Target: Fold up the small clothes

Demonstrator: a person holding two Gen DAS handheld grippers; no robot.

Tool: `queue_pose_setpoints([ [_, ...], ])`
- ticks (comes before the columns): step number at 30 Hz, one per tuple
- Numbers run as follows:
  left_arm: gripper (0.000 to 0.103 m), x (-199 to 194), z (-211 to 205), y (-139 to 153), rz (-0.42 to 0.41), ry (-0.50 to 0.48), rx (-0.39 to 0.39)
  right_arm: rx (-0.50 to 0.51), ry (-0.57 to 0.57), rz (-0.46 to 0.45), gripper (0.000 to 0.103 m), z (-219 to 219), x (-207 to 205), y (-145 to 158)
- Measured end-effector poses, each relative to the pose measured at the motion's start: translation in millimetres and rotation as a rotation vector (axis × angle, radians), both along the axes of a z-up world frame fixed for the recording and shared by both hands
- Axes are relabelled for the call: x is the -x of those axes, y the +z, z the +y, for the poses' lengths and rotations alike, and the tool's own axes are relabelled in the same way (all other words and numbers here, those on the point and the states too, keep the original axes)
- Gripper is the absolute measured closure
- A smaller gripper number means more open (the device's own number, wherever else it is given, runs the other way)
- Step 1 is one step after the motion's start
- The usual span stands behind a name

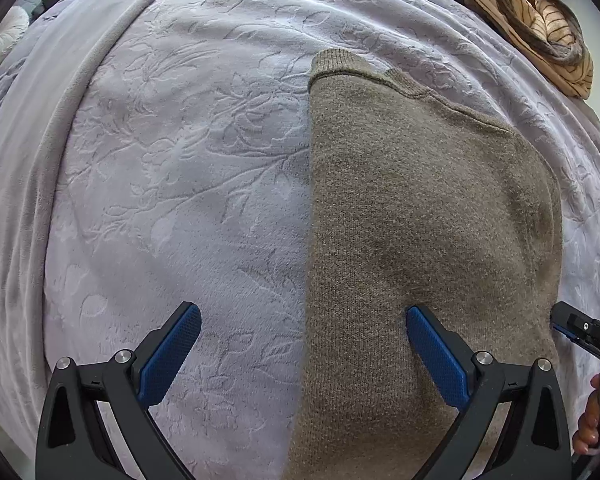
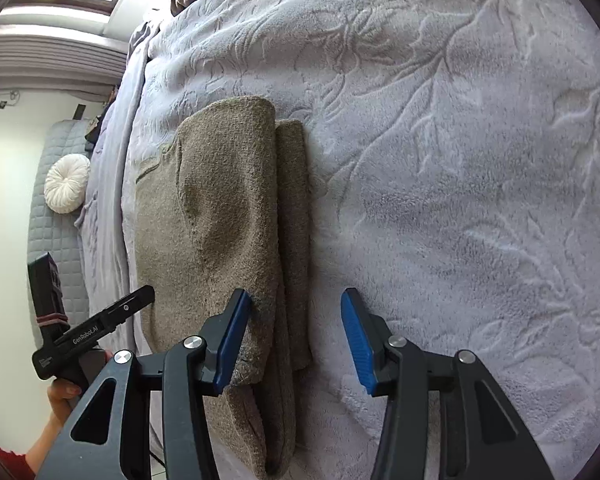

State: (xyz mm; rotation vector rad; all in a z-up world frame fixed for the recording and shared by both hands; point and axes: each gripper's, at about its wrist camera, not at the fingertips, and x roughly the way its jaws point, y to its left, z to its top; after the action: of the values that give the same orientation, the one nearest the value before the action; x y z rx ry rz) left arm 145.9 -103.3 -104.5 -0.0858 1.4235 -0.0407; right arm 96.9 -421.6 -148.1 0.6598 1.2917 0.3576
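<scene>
A taupe knit sweater (image 1: 420, 216) lies flat on a lavender embossed blanket (image 1: 180, 184), folded lengthwise into a long strip with a straight left edge. My left gripper (image 1: 304, 320) is open and empty, straddling that left edge near the hem. In the right wrist view the sweater (image 2: 220, 208) shows its folded right side, with a layer tucked beneath. My right gripper (image 2: 296, 304) is open and empty over that right edge. Each gripper shows in the other's view, the right (image 1: 580, 330) and the left (image 2: 100, 320).
A tan striped garment (image 1: 540, 28) lies crumpled at the blanket's far right. A round white cushion (image 2: 66, 184) rests on a grey quilted pad (image 2: 56, 248) beside the bed. The blanket (image 2: 460, 160) stretches wide to the right of the sweater.
</scene>
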Motion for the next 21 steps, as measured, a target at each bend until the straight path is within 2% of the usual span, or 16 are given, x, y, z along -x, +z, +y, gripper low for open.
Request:
queue_pose_setpoints([
  [3,0.000,-2.4,0.4,-0.7,0.005,-0.017,0.023,-0.012,0.000,0.008,0.049,0.6,-2.7,-3.7],
  [7,0.000,-11.9,4.9,-3.6,0.034,-0.070,0.216,-0.041,0.014,0.002,0.044,-1.3,-2.4,-4.0],
  [14,0.000,-34.0,8.9,-24.6,0.111,-0.096,0.443,-0.144,0.042,-0.001,0.042,-12.4,-9.1,-14.4],
  [17,0.000,-27.4,-4.9,-29.0,0.133,-0.099,0.469,-0.205,0.048,0.001,0.042,-13.3,-17.1,-22.4],
  [21,0.000,-31.4,-25.1,-30.8,0.131,-0.160,0.440,-0.239,0.090,0.001,0.042,-2.7,-28.6,-28.4],
])
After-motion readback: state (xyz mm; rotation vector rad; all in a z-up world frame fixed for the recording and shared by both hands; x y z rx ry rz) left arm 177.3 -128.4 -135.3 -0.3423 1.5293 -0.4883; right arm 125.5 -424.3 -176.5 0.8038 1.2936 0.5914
